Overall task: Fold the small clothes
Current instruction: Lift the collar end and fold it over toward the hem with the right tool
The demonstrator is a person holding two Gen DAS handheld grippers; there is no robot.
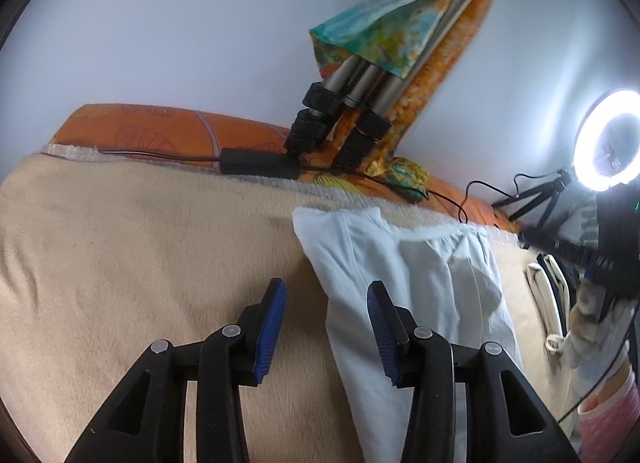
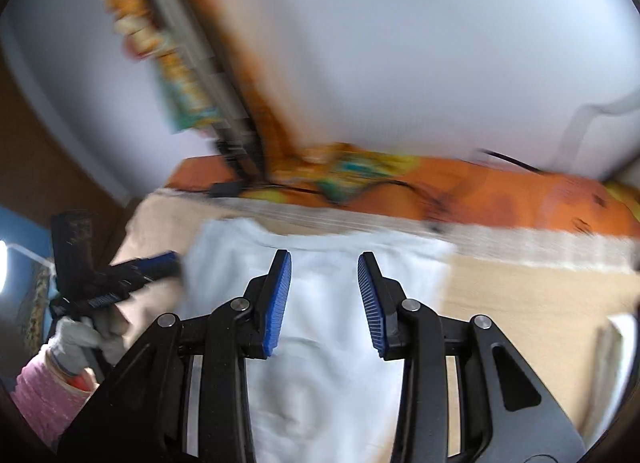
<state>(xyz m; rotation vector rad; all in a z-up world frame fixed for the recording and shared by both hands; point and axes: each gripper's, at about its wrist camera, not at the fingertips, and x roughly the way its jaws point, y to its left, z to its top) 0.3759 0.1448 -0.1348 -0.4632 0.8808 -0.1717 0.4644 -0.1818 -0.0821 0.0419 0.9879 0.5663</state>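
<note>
I see a white T-shirt (image 1: 404,283) lying on a beige blanket (image 1: 140,263), centre-right in the left wrist view, its sides apparently folded in; the lengthwise folds seem left. My left gripper (image 1: 326,327) and right gripper (image 2: 324,303) both hover partly open above the cloth, holding nothing. No readable writing or brand shows.

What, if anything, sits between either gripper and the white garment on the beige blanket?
Nothing visible. The white garment lies in the open on the beige blanket. The right gripper hovers over it, the left gripper at its edge, both with open, empty jaws.
</note>
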